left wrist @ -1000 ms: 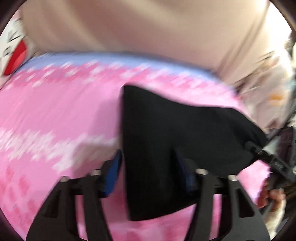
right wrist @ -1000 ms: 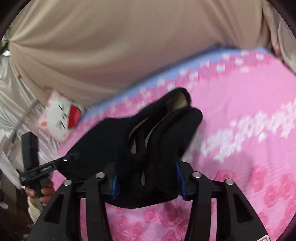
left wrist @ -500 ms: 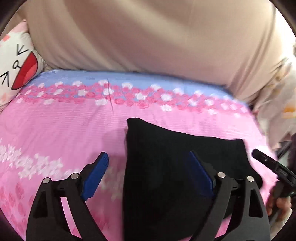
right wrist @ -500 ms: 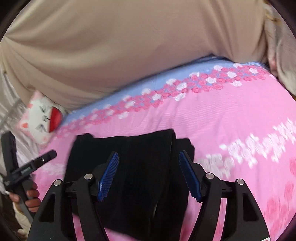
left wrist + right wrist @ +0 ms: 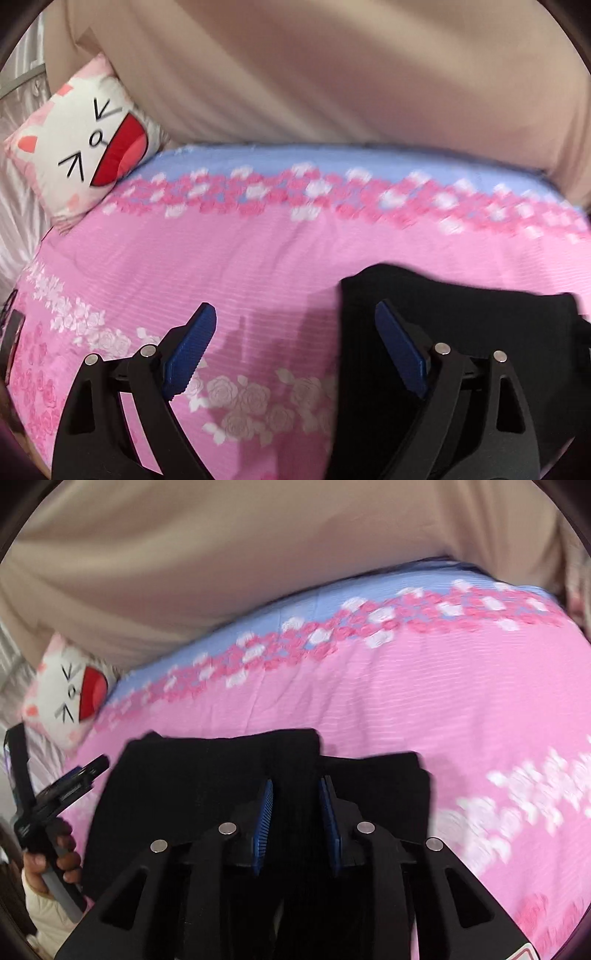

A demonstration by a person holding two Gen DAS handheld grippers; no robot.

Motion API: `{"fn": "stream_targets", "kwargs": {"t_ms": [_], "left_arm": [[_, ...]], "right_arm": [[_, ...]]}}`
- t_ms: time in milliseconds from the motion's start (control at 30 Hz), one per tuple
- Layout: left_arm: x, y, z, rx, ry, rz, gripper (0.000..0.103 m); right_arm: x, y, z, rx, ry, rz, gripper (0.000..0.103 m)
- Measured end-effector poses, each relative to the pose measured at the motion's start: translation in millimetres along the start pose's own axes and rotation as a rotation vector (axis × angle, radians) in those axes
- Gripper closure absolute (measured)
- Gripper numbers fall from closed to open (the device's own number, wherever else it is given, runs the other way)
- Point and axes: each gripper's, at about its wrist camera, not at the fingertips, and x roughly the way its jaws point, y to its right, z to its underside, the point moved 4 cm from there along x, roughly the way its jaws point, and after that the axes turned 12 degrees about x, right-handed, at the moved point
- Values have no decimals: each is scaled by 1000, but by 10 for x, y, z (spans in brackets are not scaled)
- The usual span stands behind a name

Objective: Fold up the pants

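Two hand-held grippers are at work over a bed. The left hand-held gripper [image 5: 295, 345] has its jaws spread wide, and they have just been opening; nothing is between them but the pink flowered bedspread [image 5: 229, 258], with the left edge of the black pants [image 5: 461, 332] lying behind its right blue pad [image 5: 400, 350]. That fits a hand which has let go of a finished fold and stands clear of the cloth.

The right hand-held gripper [image 5: 295, 812] has its jaws drawn in to a narrow gap, and they have just been closing. In the right wrist view its blue pads [image 5: 264, 823] sit over the middle of the pants [image 5: 192, 786], roughly where the upper fold ends and a lower layer sticks out to the right. Whether the pads pinch cloth or merely hang above it I cannot tell (black on black hides the contact).

The pants lie flat on the bedspread as a compact, squarish stack of layers, which suggests the folding is nearly done; a last tidying or pressing may be what is left. The person's hand [image 5: 51, 860] grips the handle of the left tool at the left edge of that view.

Farther off, a cat-face cushion [image 5: 81, 147] leans at the head of the bed against a beige drape [image 5: 314, 74]. No container of any kind shows in either view.
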Motion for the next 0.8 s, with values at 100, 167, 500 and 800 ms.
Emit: {"fn": "stream_targets", "kwargs": {"t_ms": [100,167,500,800], "left_arm": [[-335,-16,-9,-1,57,69,7],[-396,57,18,16,59,94,7],[-403,447,288,96,-22,158,7],[-219,689,544,153,-108,161,7]], "right_arm": [[-211,70,46,68,-13,-74,33],[-149,46,170,60,-107,-110,31],[-680,-235,306,-72,38,-149,97],[-360,338,520,122,-76,-163,50]]}}
